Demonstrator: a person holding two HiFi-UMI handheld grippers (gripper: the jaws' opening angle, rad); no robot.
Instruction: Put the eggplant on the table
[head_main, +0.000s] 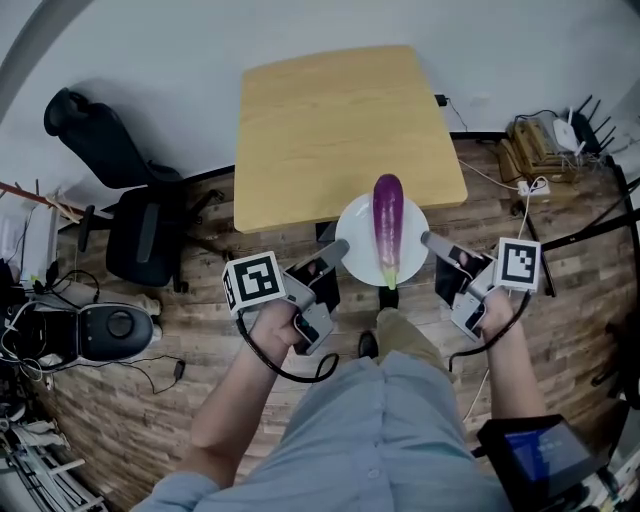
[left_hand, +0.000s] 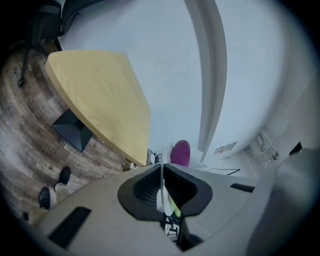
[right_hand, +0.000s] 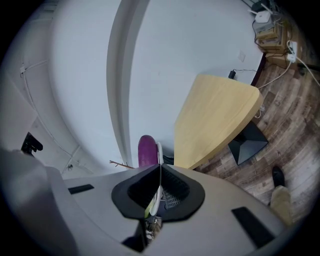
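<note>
A long purple eggplant (head_main: 388, 225) lies on a round white plate (head_main: 355, 262), carried in the air at the near edge of the light wooden table (head_main: 340, 130). My left gripper (head_main: 343, 247) is shut on the plate's left rim and my right gripper (head_main: 427, 240) is shut on its right rim. In the left gripper view the plate (left_hand: 165, 150) runs edge-on between the shut jaws (left_hand: 161, 172), with the eggplant (left_hand: 180, 152) beyond and the table (left_hand: 100, 100) to the left. The right gripper view mirrors this: plate (right_hand: 159, 152), gripper (right_hand: 160, 172), eggplant (right_hand: 146, 150), table (right_hand: 215, 120).
A black office chair (head_main: 140, 220) stands left of the table on the wood floor. Cables and a power strip (head_main: 540, 140) lie at the right by the wall. A grey round device (head_main: 110, 330) sits at the far left. A dark screen (head_main: 540, 450) shows at lower right.
</note>
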